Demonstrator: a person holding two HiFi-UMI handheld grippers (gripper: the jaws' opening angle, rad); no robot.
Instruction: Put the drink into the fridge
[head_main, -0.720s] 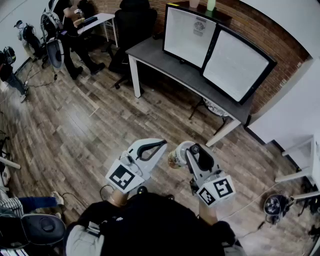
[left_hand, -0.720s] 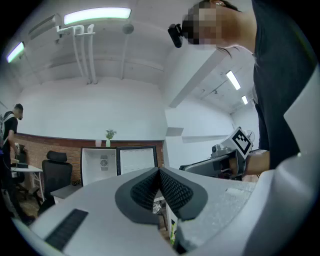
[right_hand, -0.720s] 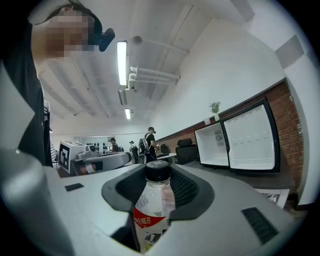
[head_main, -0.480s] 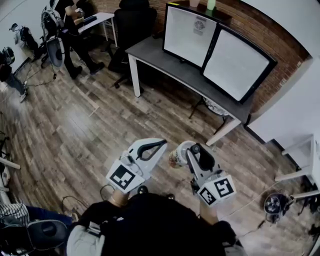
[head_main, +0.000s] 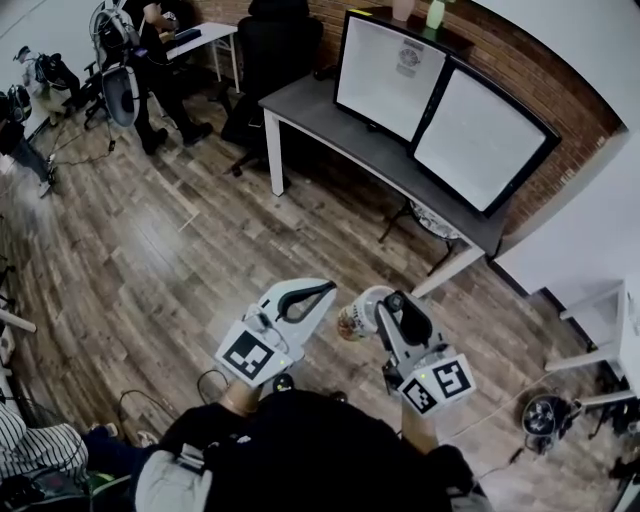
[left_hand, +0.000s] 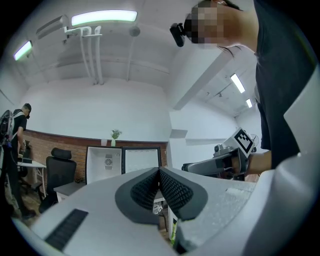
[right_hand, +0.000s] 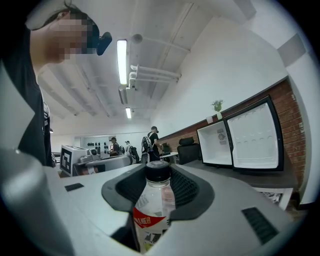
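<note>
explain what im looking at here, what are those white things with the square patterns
A person holds a two-jaw gripper in each hand; the patterned cubes belong to them. The top-down picture comes from a camera on the person's head. The other two come from cameras riding on each gripper, looking along its jaws. The right gripper is shut on a drink bottle with a black cap. The left gripper is shut and empty. Ahead, an open fridge stands on a grey desk.
</note>
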